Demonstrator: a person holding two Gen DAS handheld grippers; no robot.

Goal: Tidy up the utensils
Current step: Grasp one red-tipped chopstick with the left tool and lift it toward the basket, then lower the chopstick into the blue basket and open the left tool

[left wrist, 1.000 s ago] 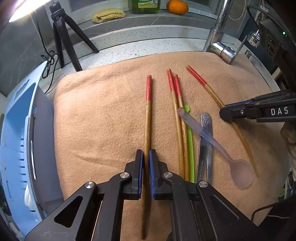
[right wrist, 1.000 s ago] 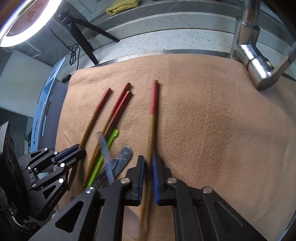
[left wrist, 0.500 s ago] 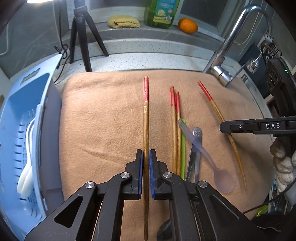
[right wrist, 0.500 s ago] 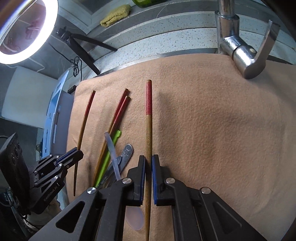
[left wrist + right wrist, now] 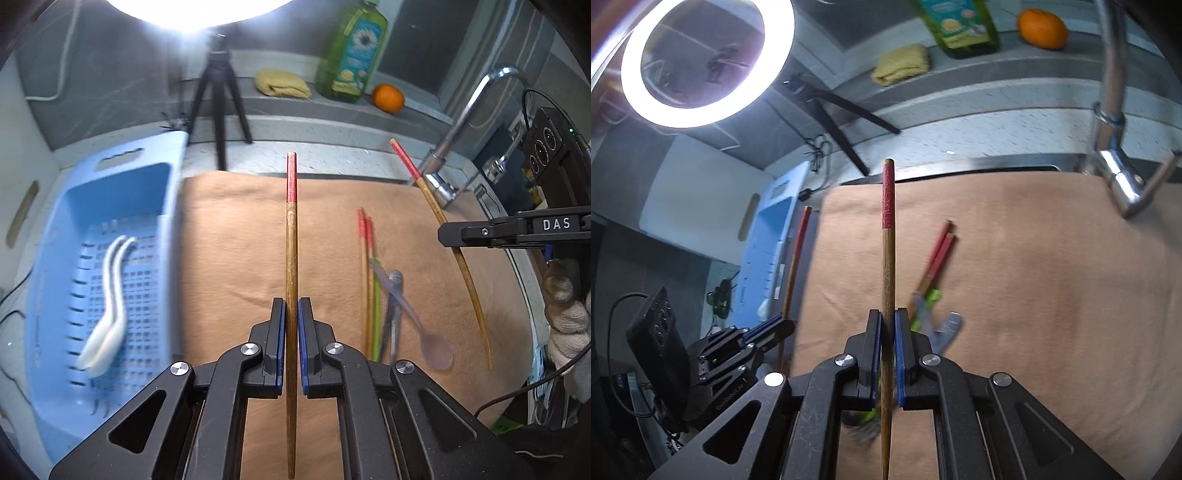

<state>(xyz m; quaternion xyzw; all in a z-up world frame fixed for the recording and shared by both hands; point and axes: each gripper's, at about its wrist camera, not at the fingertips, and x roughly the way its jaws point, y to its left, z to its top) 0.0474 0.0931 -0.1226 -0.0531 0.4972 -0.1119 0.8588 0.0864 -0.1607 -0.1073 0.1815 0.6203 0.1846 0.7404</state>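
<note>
My left gripper point(image 5: 291, 306) is shut on a red-tipped bamboo chopstick point(image 5: 291, 240) and holds it above the tan towel point(image 5: 236, 236). My right gripper point(image 5: 887, 317) is shut on another red-tipped chopstick point(image 5: 888, 236), also lifted; it shows in the left wrist view point(image 5: 432, 199) with the right gripper point(image 5: 448, 233) around it. On the towel lie two more chopsticks point(image 5: 365, 236), a green utensil point(image 5: 376, 306), a metal utensil point(image 5: 393, 314) and a translucent spoon point(image 5: 436, 349). The blue basket point(image 5: 110, 184) at left holds two white spoons point(image 5: 109, 295).
A faucet point(image 5: 454, 144) stands at the towel's far right. A black tripod point(image 5: 219, 107), yellow sponge point(image 5: 282, 83), green soap bottle point(image 5: 351, 51) and an orange point(image 5: 388, 98) sit on the back ledge. A ring light point(image 5: 701, 55) hangs at upper left.
Both grippers have risen off the towel, each carrying its chopstick. The views tilted up, so the basket, the ledge and the ring light came into view.
</note>
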